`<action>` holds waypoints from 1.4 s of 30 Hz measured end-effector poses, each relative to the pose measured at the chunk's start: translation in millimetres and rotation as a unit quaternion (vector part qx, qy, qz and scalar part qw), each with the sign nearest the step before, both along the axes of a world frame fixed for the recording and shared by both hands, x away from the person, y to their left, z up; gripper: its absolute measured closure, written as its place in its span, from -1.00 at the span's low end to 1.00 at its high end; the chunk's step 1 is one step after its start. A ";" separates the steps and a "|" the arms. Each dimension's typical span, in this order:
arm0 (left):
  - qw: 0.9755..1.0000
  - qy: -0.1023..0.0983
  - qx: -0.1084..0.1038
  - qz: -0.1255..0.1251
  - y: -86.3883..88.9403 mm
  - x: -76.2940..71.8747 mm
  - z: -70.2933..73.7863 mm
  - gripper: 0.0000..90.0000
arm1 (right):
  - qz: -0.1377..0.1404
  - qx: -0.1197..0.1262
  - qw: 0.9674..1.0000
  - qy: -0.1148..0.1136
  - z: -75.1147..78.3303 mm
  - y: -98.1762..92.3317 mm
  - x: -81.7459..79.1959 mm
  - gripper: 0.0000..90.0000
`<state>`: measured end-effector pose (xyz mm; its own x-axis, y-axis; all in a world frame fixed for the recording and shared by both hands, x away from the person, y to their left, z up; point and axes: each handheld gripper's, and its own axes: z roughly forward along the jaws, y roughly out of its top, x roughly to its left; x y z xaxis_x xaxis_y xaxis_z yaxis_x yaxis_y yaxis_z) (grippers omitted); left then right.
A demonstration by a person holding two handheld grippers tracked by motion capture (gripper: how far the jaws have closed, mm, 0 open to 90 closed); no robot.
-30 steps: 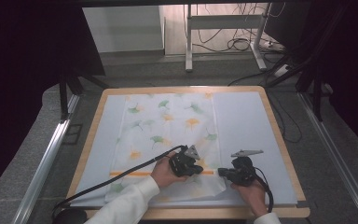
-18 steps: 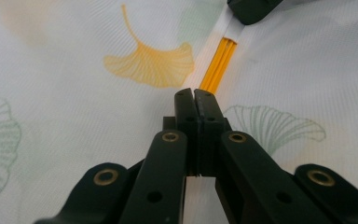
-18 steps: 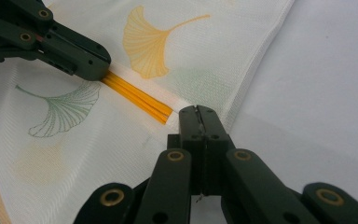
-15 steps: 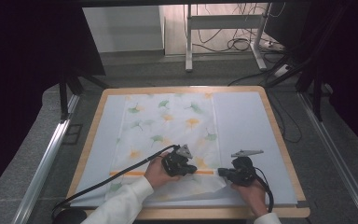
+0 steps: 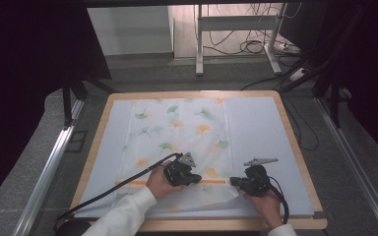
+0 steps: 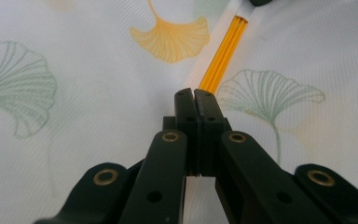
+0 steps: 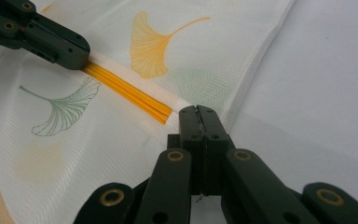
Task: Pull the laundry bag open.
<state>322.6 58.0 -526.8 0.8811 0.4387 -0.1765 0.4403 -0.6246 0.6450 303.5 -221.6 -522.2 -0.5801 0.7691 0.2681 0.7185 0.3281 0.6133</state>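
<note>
both tools (image 5: 197, 178) (image 5: 234, 181) shut on cloth (image 5: 177, 132)

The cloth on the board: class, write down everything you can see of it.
The cloth is thin, white, finely woven fabric printed with green and orange ginkgo leaves, with an orange stripe across it near the near end. It lies flat on the pale board, its near end folded over at the stripe. The left gripper and the right gripper, both shut, are down on the fold line: the left midway along the stripe, the right at its end by the cloth's edge.
</note>
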 end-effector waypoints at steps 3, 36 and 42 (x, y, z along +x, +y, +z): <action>1.000 -0.001 0.001 0.002 3.4 -0.7 0.0 1.00 | -0.001 0.000 1.000 0.000 0.0 0.0 -0.1 1.00; 1.000 0.012 0.008 0.021 39.8 -5.2 0.1 1.00 | 0.002 0.001 1.000 -0.004 -0.5 -0.3 -0.4 1.00; 1.000 0.013 0.007 0.025 45.9 -6.5 -0.3 1.00 | 0.002 0.001 1.000 -0.005 -0.5 -0.3 -0.7 1.00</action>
<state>316.2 103.9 -527.2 0.8531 0.4848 -0.1926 0.4878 -0.6105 0.6240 302.9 -221.9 -522.7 -0.5851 0.7668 0.2640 0.7117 0.3295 0.6204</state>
